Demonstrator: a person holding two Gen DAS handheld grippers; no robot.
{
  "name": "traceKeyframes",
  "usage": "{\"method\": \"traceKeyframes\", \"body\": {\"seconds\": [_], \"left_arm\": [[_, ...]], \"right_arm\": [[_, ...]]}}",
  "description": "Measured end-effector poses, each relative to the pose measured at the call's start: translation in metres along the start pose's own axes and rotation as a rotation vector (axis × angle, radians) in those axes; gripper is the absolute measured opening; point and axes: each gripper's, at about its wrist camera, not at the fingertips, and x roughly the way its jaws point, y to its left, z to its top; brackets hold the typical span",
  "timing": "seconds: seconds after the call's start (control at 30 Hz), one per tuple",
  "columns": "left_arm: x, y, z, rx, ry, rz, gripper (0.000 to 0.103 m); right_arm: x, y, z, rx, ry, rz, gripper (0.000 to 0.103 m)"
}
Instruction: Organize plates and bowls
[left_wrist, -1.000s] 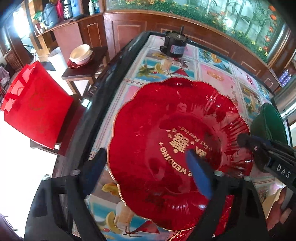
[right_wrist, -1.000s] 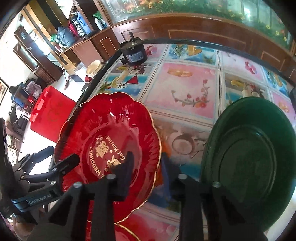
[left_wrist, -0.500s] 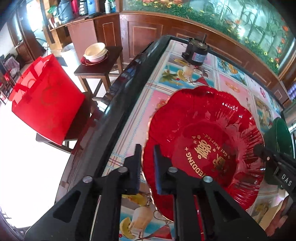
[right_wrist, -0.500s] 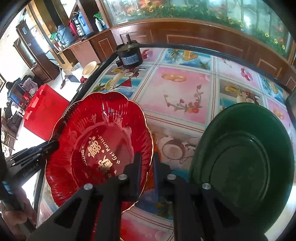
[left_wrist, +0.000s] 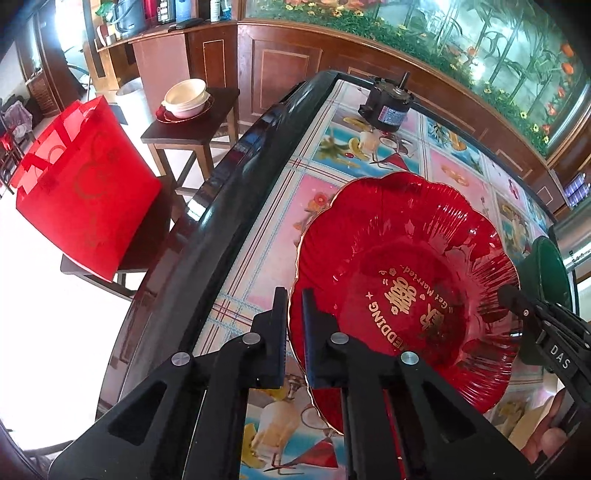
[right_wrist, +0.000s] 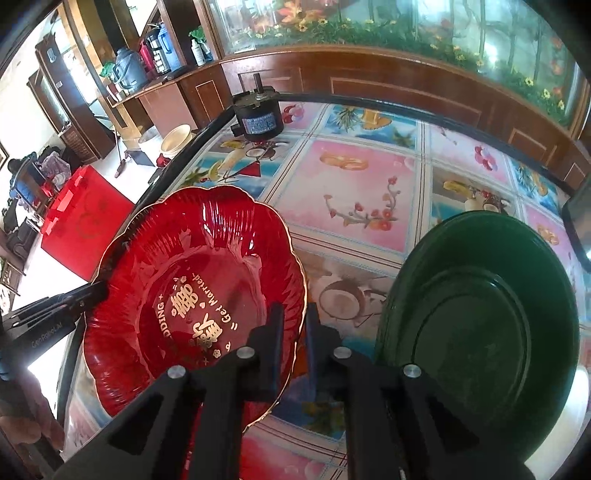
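while both my claws pinch the red plate (left_wrist: 402, 280), it sits near the dark edge of the flowery table (right_wrist: 354, 184). my left claw (left_wrist: 294, 295) is shut tight on the plate's side next to that edge. my right claw (right_wrist: 294, 310) is shut tight on the plate's other side, next to the green plate (right_wrist: 480, 317). a black motor (left_wrist: 388, 107) stands past the red plate.

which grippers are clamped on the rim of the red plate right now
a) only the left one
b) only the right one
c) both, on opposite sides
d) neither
c: the left gripper pinches the red plate at one edge, and the right gripper pinches the opposite edge, next to the green plate.
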Motion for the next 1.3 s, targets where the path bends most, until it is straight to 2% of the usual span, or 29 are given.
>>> {"method": "traceKeyframes", "body": {"seconds": [0.3,0.53,0.8,1.07,1.3], "left_arm": [[-0.031,0.008,-0.009,-0.003,-0.03,-0.019,0.007],[-0.072,0.023,-0.033,-0.004,-0.064,-0.024,0.007],[-0.119,0.056,-0.09,-0.008,-0.079,-0.025,0.007],[-0.156,0.086,-0.168,-0.029,-0.09,-0.001,0.007],[-0.174,0.106,-0.221,-0.036,-0.077,0.031,0.007]], "right_arm": [[-0.018,0.006,0.0,-0.005,-0.03,0.005,0.009],[-0.043,0.021,-0.02,-0.015,-0.041,0.026,0.009],[-0.081,0.052,-0.067,-0.027,-0.058,0.062,0.009],[-0.11,0.086,-0.133,-0.045,-0.063,0.094,0.009],[-0.119,0.11,-0.192,-0.064,-0.043,0.123,0.01]]}}
